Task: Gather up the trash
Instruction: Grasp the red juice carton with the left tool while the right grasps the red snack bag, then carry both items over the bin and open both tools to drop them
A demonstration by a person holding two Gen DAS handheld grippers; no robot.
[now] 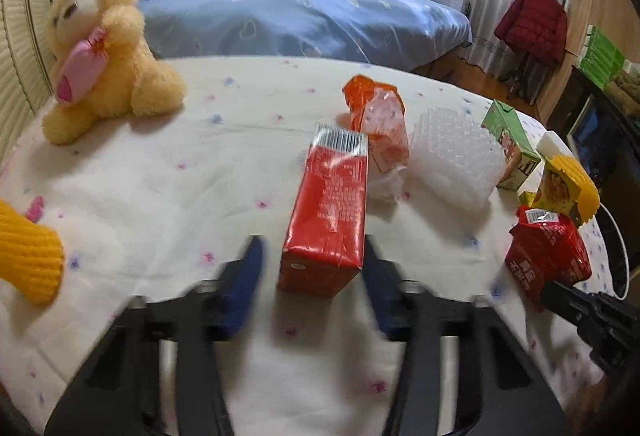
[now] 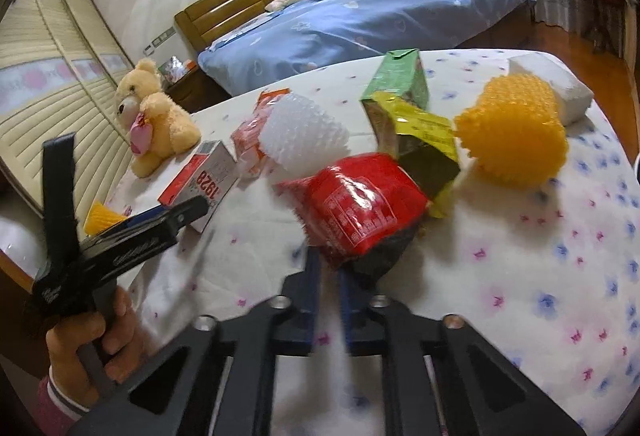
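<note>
Both grippers angle down: left gripper (image 1: 314,268), right gripper (image 2: 329,268)

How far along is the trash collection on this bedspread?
Done: nothing visibly; no bin is in view. In hand: the right gripper is shut on the red packet; the left gripper straddles the red carton, pads not yet squeezing it. Left: orange wrapper, white foam net, green carton, yellow packet, orange foam net, all lying on the bedspread.
</note>
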